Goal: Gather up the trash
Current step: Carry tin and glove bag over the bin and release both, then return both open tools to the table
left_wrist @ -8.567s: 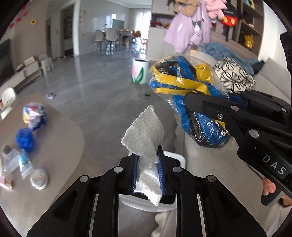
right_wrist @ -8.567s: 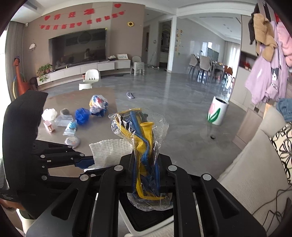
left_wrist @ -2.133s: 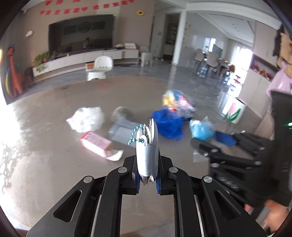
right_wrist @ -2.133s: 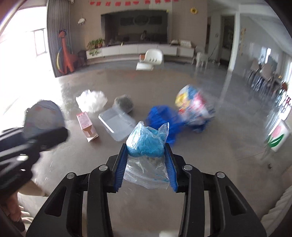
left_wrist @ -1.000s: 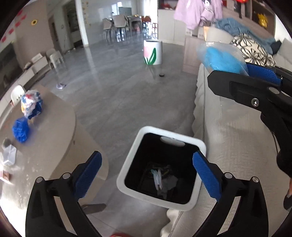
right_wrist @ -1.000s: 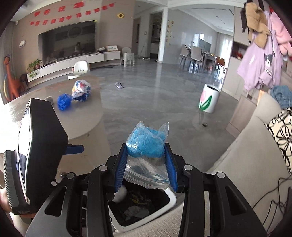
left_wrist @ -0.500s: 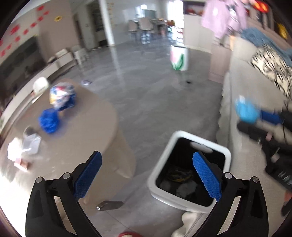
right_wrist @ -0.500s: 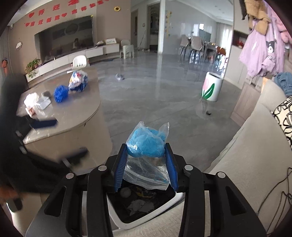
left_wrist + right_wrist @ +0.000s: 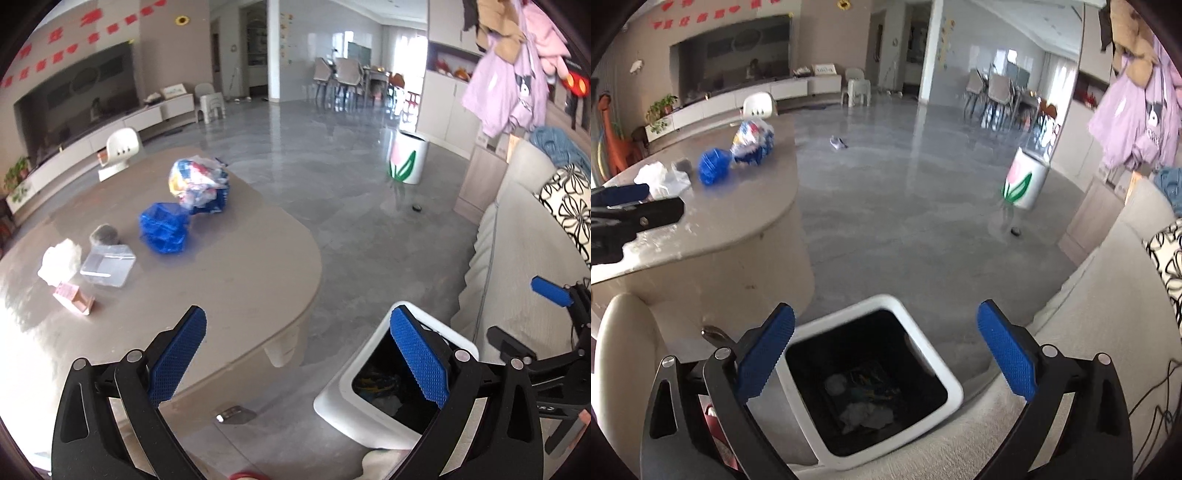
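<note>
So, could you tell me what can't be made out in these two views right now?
- Left wrist: much of the white bin interior is hidden by the left gripper's finger.
- Right wrist: the bin's contents are dark and too blurred to identify.
- Left wrist: the right gripper is cut off by the frame edge.

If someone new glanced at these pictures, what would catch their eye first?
Probably the white bin on the floor beneath the open right gripper, with trash inside. Next, the bright blue bag among litter on the beige table, ahead of the open left gripper.
</note>
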